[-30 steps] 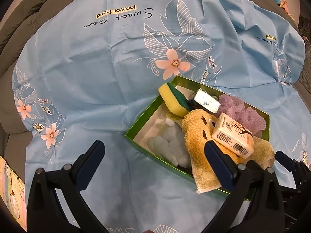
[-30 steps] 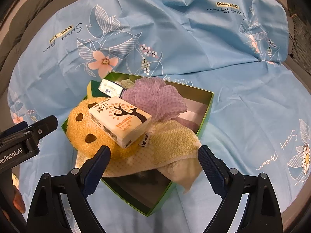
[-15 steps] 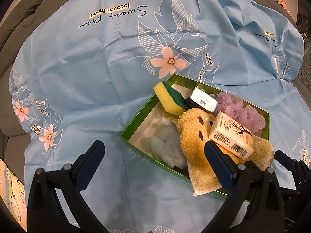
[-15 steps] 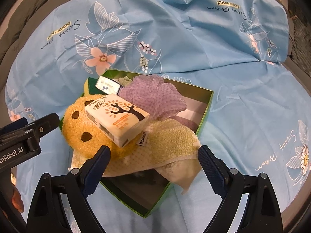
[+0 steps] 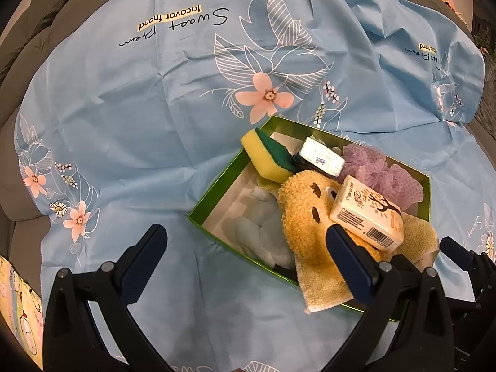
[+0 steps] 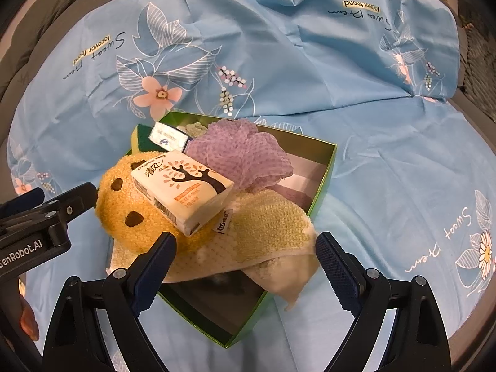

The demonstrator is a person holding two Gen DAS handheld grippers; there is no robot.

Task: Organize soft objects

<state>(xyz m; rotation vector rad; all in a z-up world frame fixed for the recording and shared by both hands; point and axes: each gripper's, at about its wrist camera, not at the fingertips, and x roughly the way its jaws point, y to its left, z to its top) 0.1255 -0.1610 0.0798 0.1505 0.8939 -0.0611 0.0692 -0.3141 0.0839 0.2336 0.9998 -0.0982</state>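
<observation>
A green box (image 5: 217,186) (image 6: 328,167) sits on the blue cloth, packed with soft items. Inside are a yellow-green sponge (image 5: 263,155), a small white packet (image 5: 322,156), a purple mesh pouf (image 6: 245,155) and pale cotton pads (image 5: 263,229). An orange plush towel with a face (image 6: 124,204) and a pale yellow towel (image 6: 269,226) spill over the near rim. A tissue pack (image 6: 183,186) lies on top of them. My left gripper (image 5: 245,238) hovers open before the box's near left corner. My right gripper (image 6: 245,241) hangs open above the draped towel, holding nothing.
The blue floral cloth (image 5: 139,124) covers a grey cushioned surface (image 5: 9,167) and is creased at the back right. A colourful patterned fabric (image 5: 18,303) shows at the lower left edge. A fingertip (image 6: 29,322) of the hand on the left gripper shows.
The left wrist view has drifted slightly, so the box sits a little further left in it. Both grippers stay open and nothing in the box has moved.
</observation>
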